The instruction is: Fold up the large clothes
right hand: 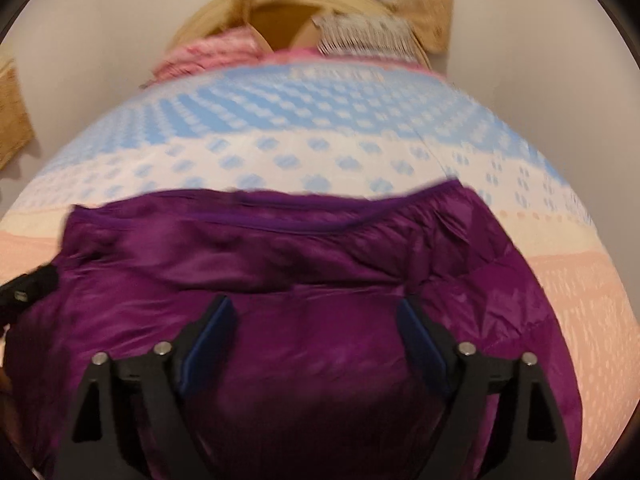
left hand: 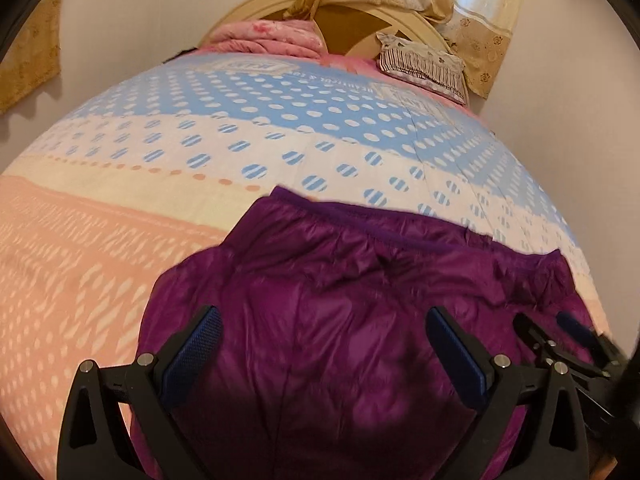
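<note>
One purple down jacket (left hand: 340, 300) lies at the bed's near edge, filling the view from 4 to 8 o'clock. It looks light, soft and slippery, so grip at a hem or seam. Left gripper (left hand: 324, 344) and right gripper (right hand: 314, 332) both gape wide, empty. Beyond: one dotted bedsheet (left hand: 240, 128), one striped pillow (left hand: 424, 66) at 1 o'clock.

The bed (left hand: 120, 240) carries a purple jacket (left hand: 340, 300) near, pink bedding (left hand: 268, 38) and a pillow (left hand: 424, 64) far.
</note>
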`<state>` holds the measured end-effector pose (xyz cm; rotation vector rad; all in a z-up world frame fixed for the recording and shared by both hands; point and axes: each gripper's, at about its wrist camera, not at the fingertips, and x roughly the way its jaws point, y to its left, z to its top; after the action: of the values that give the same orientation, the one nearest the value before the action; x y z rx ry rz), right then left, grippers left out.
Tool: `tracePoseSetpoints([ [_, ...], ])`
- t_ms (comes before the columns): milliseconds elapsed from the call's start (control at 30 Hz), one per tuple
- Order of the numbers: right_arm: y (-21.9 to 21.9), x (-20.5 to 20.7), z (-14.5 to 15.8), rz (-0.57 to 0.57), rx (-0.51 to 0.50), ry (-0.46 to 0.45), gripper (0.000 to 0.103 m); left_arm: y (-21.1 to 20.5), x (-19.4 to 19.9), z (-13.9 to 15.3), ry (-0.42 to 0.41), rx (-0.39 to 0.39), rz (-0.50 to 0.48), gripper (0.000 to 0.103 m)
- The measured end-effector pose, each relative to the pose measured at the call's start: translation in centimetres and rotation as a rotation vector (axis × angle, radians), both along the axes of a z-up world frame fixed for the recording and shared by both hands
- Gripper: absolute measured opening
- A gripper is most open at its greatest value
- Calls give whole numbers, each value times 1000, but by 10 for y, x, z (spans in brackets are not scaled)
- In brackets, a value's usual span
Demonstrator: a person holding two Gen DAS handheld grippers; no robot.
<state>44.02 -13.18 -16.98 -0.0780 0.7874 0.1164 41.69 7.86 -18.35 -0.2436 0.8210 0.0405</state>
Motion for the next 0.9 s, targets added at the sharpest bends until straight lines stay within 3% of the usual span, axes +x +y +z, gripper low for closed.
tracePoseSetpoints([
  [133,17,-5,-20,24,-88,25,88,-10,-6,-27,40,79,-7,102],
  [167,16,-4,-27,19,-104,18,93,-12,-6,-30,32,83,-13,102],
  [267,6,3,-38,1,-66,45,99,-15,-4,-32,22,84,-18,102],
  [533,8,8,-42,-2,-63,78,102,-18,-2,-33,25,105,-19,102],
  [667,1,-4,-29,-5,-38,74,99,-3,-35,-11,-9,108,42,102],
  [767,-9,-41,-9,-17,-4,-31,99,17,-83,4,-83,126,119,102],
  [800,-8,-52,-9,-5,-13,-44,100,28,-99,3,-94,126,156,102],
  [900,-3,-65,-24,25,-42,-31,101,50,-116,-20,-27,67,211,102],
])
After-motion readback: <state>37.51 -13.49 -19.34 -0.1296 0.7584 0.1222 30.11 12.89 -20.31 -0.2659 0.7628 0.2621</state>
